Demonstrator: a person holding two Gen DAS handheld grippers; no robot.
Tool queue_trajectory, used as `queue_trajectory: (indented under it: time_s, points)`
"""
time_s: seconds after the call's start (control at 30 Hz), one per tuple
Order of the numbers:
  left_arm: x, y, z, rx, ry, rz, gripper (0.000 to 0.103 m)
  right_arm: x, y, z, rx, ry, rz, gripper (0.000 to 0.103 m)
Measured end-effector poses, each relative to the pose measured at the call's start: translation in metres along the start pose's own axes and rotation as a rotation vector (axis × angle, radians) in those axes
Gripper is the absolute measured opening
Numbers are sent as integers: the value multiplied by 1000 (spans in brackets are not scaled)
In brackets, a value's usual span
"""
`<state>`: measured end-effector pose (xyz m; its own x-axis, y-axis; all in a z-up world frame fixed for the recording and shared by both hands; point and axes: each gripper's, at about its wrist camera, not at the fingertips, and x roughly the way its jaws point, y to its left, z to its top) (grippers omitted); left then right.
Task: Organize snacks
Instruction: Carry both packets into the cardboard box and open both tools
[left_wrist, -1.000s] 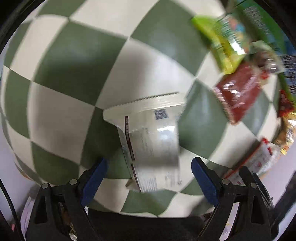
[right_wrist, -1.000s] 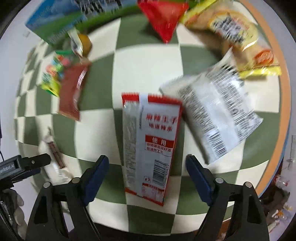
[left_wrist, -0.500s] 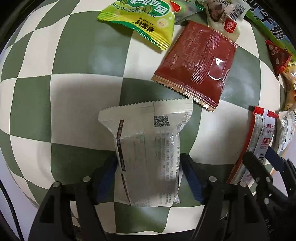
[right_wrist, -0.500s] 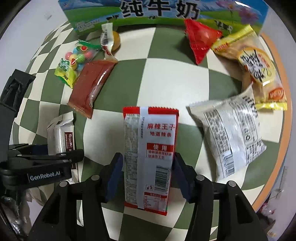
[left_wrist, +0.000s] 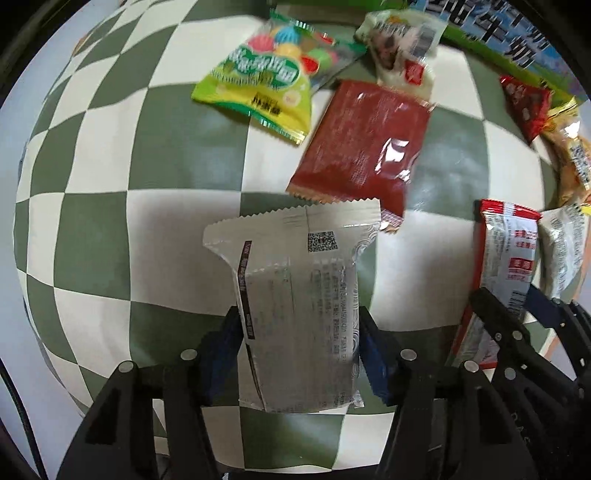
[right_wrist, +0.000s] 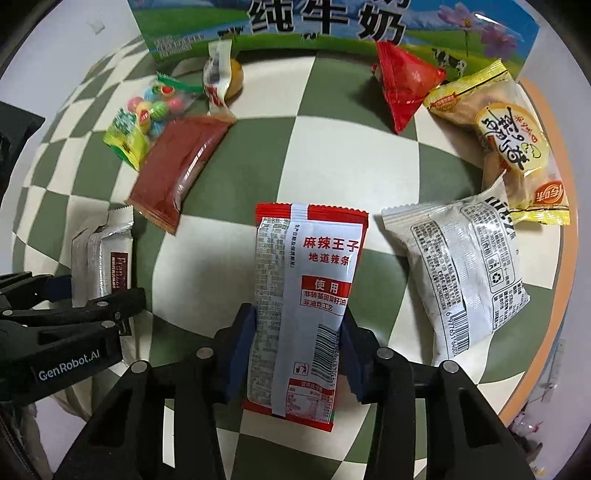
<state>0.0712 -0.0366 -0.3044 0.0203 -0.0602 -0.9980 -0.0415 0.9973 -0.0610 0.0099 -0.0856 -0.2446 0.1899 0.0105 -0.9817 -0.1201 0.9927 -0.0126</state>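
The left gripper (left_wrist: 299, 350) is clamped on a silver-white snack packet (left_wrist: 295, 295), which stands between its two blue pads and reaches forward over the checkered bench (left_wrist: 92, 229). The right gripper (right_wrist: 295, 350) is closed on a red-and-white spicy strip packet (right_wrist: 303, 302), held by its lower part between the pads. Beyond the left packet a dark red packet (left_wrist: 362, 147) lies on the bench, and a white packet with barcode (right_wrist: 461, 266) lies just right of the right gripper.
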Motion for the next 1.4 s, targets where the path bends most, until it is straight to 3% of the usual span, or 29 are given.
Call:
queue_trajectory:
  time_s: [0.17,0.27,0.5,0.7,0.93,1.03,1.2,1.4]
  points:
    - [-32,-3,-1,8,-58,-23,57,-25,-1,-9,37,-47,73,44]
    - [-57,17,14,6,-100,-53,57,-43,-10,-7,55,-81,105,44]
    - [-132,12,30,23,-226,-153,57,-100,-41,28,93,-177,180,44]
    - [-199,-26,98,81,-316,-222,57,-159,-59,78,121,-301,231,44]
    - [-240,-66,185,160,-373,-177,57,-207,-91,164,119,-440,197,44]
    - [-229,-78,229,148,-338,-170,57,-206,-106,206,114,-435,165,44]
    - [-162,-97,302,99,-124,-216,57,-162,-132,265,104,-290,140,44]
    - [-101,-117,334,88,62,-248,58,-97,-155,303,93,-115,110,44]
